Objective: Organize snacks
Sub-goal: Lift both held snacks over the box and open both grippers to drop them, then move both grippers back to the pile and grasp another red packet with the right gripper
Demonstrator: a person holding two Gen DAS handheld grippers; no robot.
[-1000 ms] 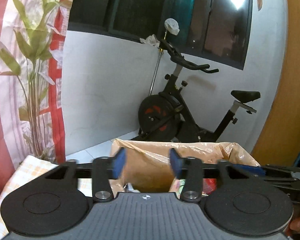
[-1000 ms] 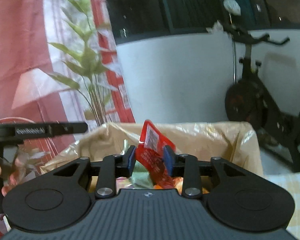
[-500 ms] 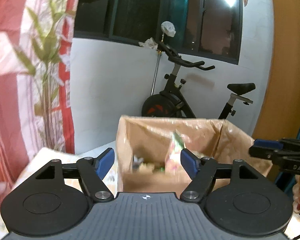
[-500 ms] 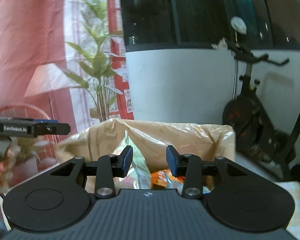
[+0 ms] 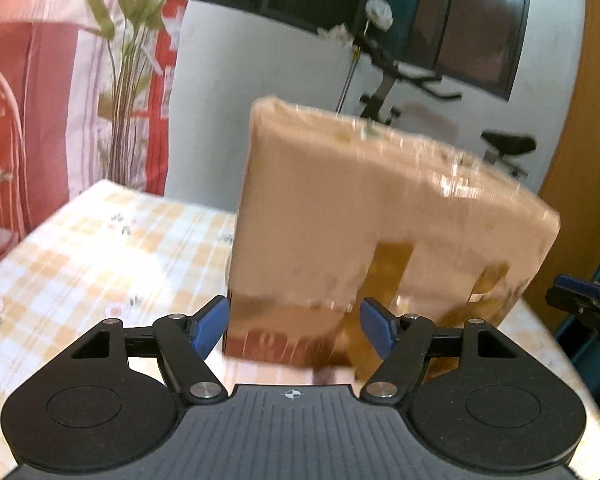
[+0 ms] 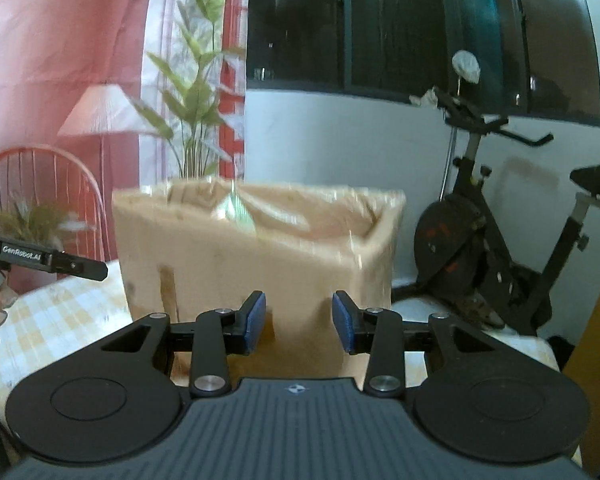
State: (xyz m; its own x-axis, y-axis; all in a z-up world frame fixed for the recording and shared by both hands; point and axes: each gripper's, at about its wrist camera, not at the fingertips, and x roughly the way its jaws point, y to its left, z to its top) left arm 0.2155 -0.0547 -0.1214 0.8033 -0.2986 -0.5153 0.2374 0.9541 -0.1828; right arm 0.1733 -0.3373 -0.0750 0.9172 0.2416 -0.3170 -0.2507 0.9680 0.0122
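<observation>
**A:** ok so where's everything sitting? The cardboard box (image 5: 380, 216) holding the snacks is standing on the checked tablecloth (image 5: 80, 264), toward the table's far edge and right side in the left wrist view. Loads of bare cloth on its left, all the way to the left edge.

**B:** yep. The left gripper (image 5: 292, 328) has its fingers spread wide with nothing between them, just the box's near wall straight ahead past the tips. Those jaws were opening a moment back, going by the frames.

**A:** The right gripper (image 6: 298, 326) is spread too, only narrower, also empty, facing the box wall. It let its jaws out a bit as well.

**B:** the right wrist view gets a peek over the rim: a pale green packet (image 6: 236, 212) pokes up inside, blurry. The left view only shows the box's outer walls and tape.

**A:** each view catches the other gripper at its side edge. Room-wise: exercise bike (image 6: 500, 240) by the white wall, dark window above, plant (image 6: 192, 96) and pink curtain on the left.
</observation>
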